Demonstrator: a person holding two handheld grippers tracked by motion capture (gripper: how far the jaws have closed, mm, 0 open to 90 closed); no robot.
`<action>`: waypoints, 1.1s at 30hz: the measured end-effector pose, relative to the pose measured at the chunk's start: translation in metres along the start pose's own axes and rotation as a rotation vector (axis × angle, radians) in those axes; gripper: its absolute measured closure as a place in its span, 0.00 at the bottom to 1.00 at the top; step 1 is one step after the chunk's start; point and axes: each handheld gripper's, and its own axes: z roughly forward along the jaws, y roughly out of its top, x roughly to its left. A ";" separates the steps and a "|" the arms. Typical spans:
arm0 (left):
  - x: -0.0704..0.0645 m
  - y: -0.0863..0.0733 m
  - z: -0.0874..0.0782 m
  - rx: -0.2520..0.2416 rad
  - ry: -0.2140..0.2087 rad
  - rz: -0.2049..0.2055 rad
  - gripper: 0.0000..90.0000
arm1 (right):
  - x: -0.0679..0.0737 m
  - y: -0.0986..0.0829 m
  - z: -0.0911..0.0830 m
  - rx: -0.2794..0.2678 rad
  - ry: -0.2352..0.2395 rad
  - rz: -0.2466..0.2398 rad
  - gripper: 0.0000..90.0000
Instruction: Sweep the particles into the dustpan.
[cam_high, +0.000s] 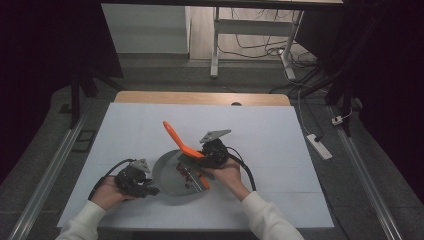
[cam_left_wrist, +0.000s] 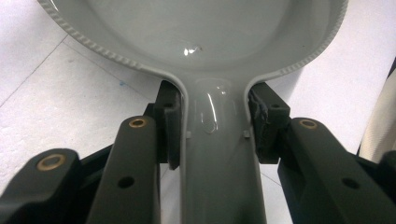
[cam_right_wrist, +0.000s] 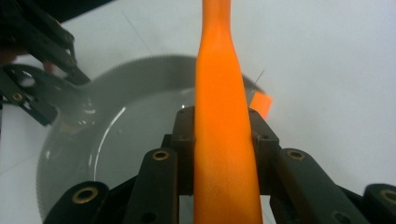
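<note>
On the white worktop (cam_high: 150, 125), near its front edge, your grey pan (cam_high: 167, 175) sits as the fixed mark for everything else. It is a shallow round pan of smooth, glossy material with a fine ribbed rim — the left gripper view shows that notched edge curving away on both sides and a highlight on the bare inner floor. Its flat handle (cam_left_wrist: 217, 154) narrows toward you and runs straight between the pads of your left tool (cam_high: 141, 188), which is clamped on it from both sides at the pan's left front. Your right tool (cam_high: 207, 161) stands at the pan's right rim and is clenched on an orange spatula (cam_high: 181, 142), a smooth matte plastic piece. In the right gripper view its handle (cam_right_wrist: 224, 140) swells wide between the pads and tapers upward; in the high view it slants up and away from the pan toward the far left. Inside the pan, toward its right side, lies a small cluster of dark red pieces (cam_high: 184, 171) — too small to tell what they are. The rest of the pan floor looks bare and shiny. Beyond the pan the worktop stretches open to the back and to both sides, a plain pale sheet, with a strip of wood (cam_high: 200, 98) showing at the far edge.
</note>
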 end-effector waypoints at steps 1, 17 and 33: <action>0.000 0.000 0.000 0.001 0.000 0.001 0.69 | 0.000 0.001 -0.003 -0.013 -0.011 0.000 0.78; -0.003 -0.004 -0.003 0.006 0.004 0.006 0.69 | -0.034 -0.022 -0.018 0.068 -0.238 0.021 0.78; -0.004 -0.005 -0.002 0.008 0.005 0.005 0.69 | 0.009 -0.020 -0.003 0.007 -0.003 0.098 0.78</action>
